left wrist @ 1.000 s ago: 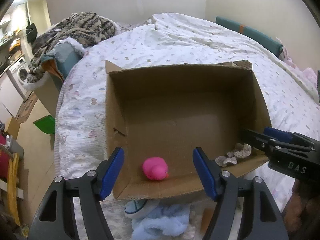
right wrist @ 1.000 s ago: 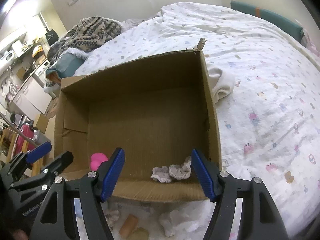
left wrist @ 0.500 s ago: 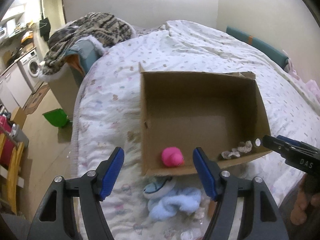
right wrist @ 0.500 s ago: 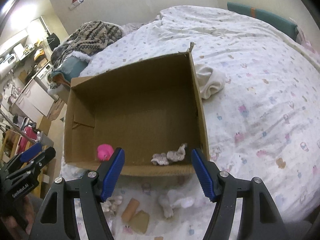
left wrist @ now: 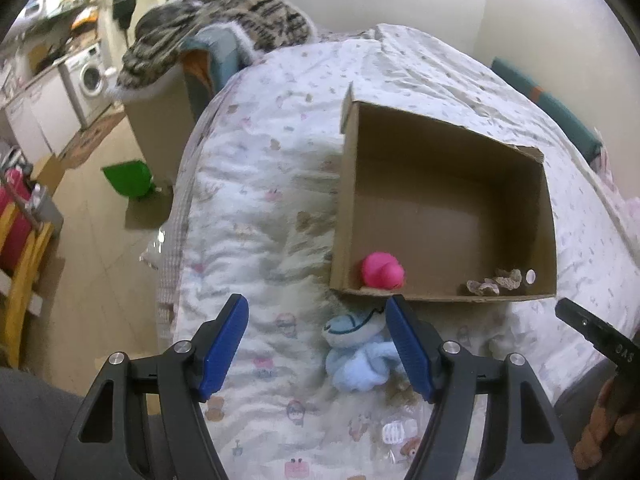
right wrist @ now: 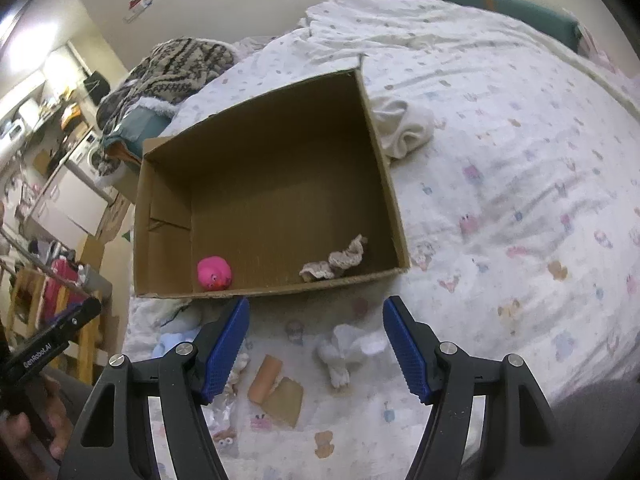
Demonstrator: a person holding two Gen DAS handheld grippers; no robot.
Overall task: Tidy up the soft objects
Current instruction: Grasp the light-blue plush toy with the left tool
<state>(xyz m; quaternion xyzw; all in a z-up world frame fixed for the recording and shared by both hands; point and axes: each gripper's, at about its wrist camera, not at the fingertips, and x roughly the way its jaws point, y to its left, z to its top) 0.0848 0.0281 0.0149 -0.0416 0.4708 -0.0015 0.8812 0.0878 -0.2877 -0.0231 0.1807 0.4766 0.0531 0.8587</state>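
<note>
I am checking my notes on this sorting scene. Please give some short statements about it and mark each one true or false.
1. The pink toy lies inside the cardboard box. True.
2. The left gripper is clamped on the light blue plush. False: it is open and holds nothing.
3. The lace piece lies in the box. True.
4. The right gripper holds the white cloth. False: it is open; the cloth lies on the bed.
</note>
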